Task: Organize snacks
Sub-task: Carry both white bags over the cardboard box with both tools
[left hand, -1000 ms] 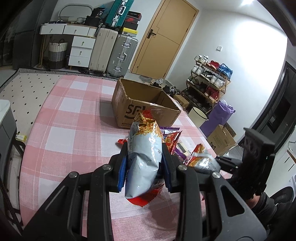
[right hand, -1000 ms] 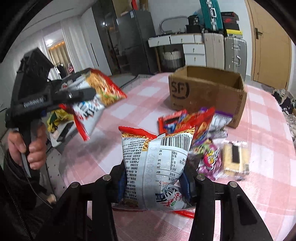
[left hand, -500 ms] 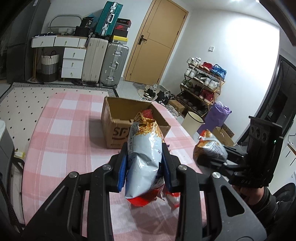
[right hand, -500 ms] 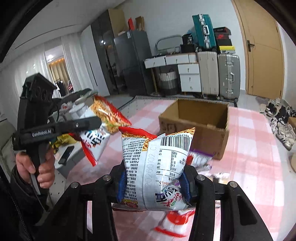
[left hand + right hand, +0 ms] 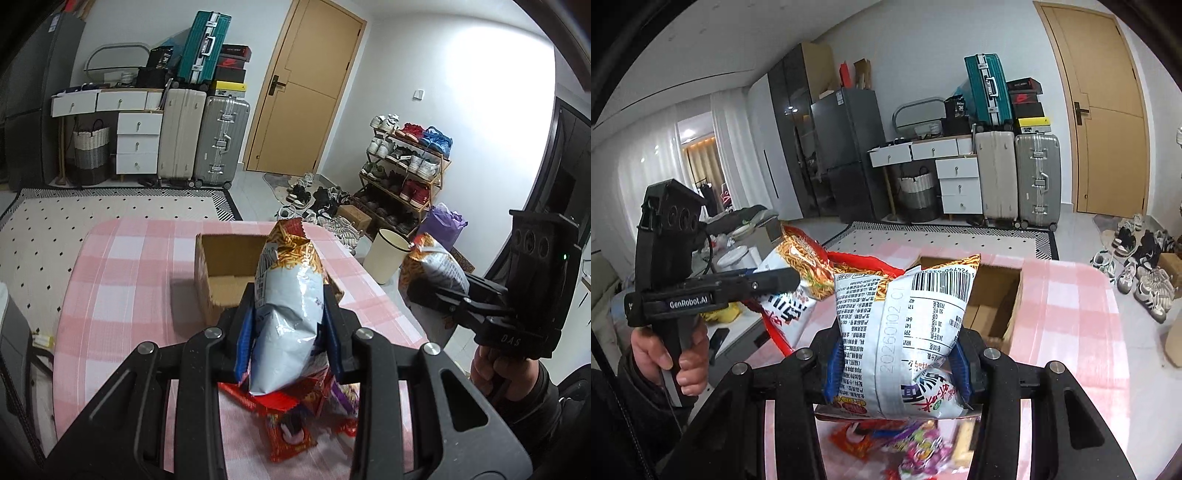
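Note:
My left gripper (image 5: 289,321) is shut on a silver noodle-snack bag (image 5: 291,295) with an orange printed top, held upright above the table. Just past it stands the open cardboard box (image 5: 221,284). My right gripper (image 5: 897,369) is shut on a matching bag (image 5: 908,325), its barcode side facing the camera, also lifted before the box (image 5: 993,314). Each gripper shows in the other's view: the right gripper (image 5: 436,295) with its bag (image 5: 432,266), the left gripper (image 5: 772,282) with its bag (image 5: 798,258). Loose snack packets (image 5: 291,428) lie below, partly hidden.
The table wears a pink checked cloth (image 5: 129,280). A hand (image 5: 679,362) grips the left handle. Beyond the table's far edge stand suitcases (image 5: 203,140) and white drawers (image 5: 136,144); a white bin (image 5: 388,254) and a shoe rack (image 5: 406,166) sit at the right.
Both grippers have risen with their bags and come closer to the box. The loose packets have dropped to the bottom of both views. Both grips are unchanged.

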